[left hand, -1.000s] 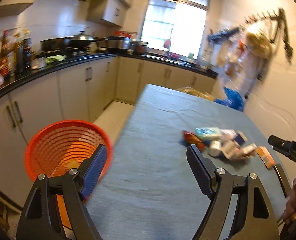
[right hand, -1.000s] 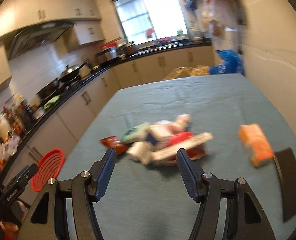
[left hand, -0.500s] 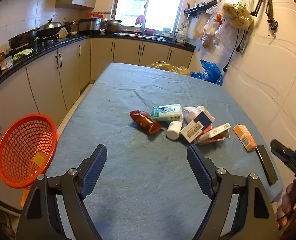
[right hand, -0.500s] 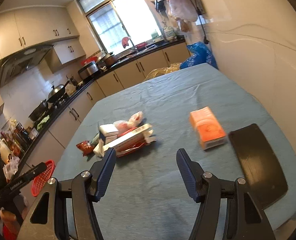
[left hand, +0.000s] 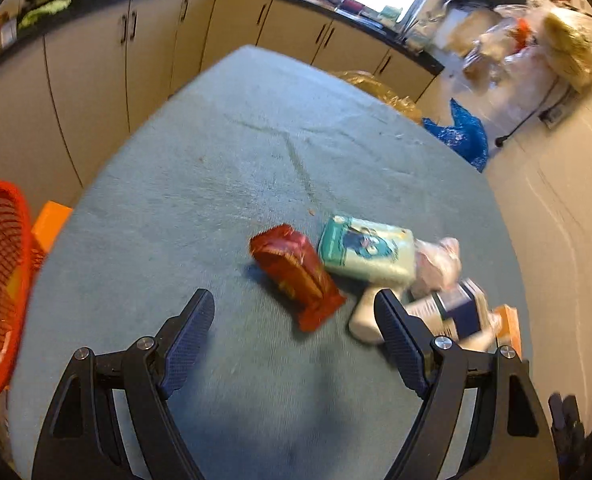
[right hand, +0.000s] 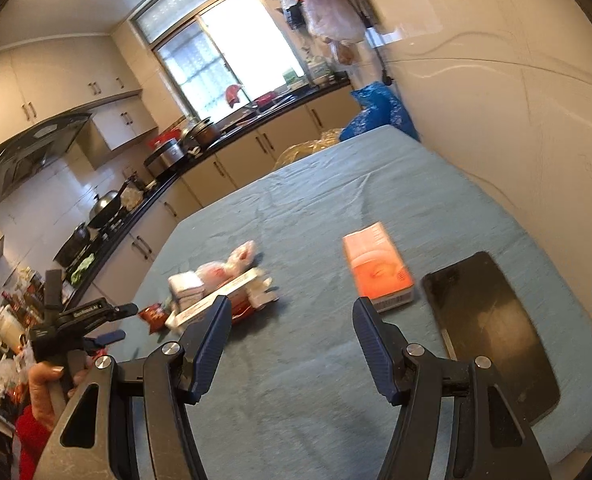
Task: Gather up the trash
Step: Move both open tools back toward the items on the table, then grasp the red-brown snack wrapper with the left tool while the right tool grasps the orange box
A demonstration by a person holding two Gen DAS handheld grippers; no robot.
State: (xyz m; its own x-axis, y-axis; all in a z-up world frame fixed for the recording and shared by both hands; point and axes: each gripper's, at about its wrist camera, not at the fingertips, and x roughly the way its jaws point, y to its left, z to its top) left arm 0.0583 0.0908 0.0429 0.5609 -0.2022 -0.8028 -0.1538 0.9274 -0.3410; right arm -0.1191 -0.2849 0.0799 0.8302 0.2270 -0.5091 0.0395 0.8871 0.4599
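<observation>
Change since earlier: left gripper (left hand: 292, 320) has swung down and in over the trash pile, which now fills the lower middle of its view where it sat farther off half a second ago; the orange basket (left hand: 0, 284) has slid to the far left edge. Right gripper (right hand: 292, 326) has turned toward the right side of the table, bringing the orange box between its finger lines.
Left gripper fingers: spread wide and released, nothing between the pads; they hang over bare cloth with the red snack packet (left hand: 298, 276) just ahead at 12 o'clock.
Right gripper fingers: also parted and released, gripping nothing, above the cloth.
Trash pile, left view: red snack packet lies slanted; a pale green tissue pack (left hand: 366, 254) touches it at 2 o'clock; a white bottle (left hand: 362, 318) lies behind the right finger tip; a white-and-navy carton (left hand: 454, 312) and a crumpled pinkish plastic bag (left hand: 436, 264) crowd in at 3 o'clock, blurred.
Trash pile, right view: sits at 10 o'clock of the fingers, a long white box (right hand: 220, 296) on top.
Orange box (right hand: 378, 268): apart from the pile, flat on the cloth at 1 o'clock of the right gripper.
Black phone (right hand: 492, 328): flat, just beside the orange box at 3 o'clock.
Table (left hand: 224, 152): covered in blue-grey cloth.
Basket: off the table edge at 9 o'clock of the left gripper, lower than the tabletop.
Person's hand (right hand: 50, 384): grips the left tool's handle at the right view's lower left, red sleeve below.
</observation>
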